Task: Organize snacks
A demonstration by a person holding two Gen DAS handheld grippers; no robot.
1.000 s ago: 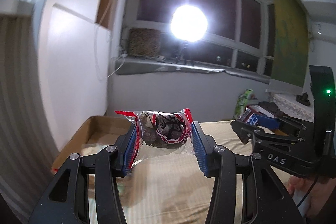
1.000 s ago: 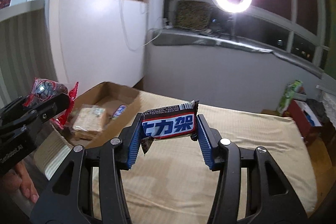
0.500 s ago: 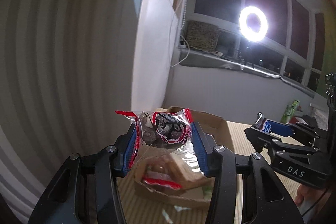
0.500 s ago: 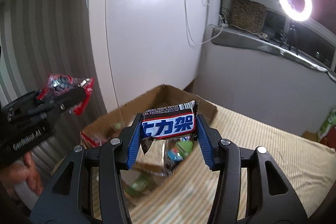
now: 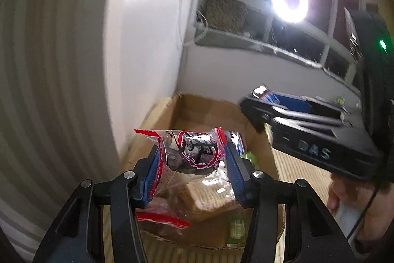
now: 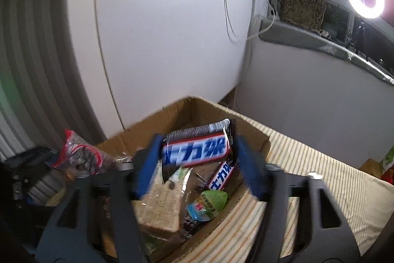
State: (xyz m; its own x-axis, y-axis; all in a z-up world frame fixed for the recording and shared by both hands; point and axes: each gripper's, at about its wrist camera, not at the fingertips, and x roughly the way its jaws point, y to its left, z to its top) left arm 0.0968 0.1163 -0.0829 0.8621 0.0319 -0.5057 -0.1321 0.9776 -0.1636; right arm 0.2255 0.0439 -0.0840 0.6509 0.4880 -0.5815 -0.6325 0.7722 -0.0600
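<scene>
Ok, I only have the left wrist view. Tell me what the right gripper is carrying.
Observer: A blue-lettered chocolate bar sits between the right gripper's fingers, over the cardboard box.
Operator: Confirm the grip.
Observer: The bar tilts, right end higher; blur hides whether the fingers clamp it.
Operator: Report what lies under it.
Observer: A second matching bar and a tan cracker pack, inside the box.
</scene>
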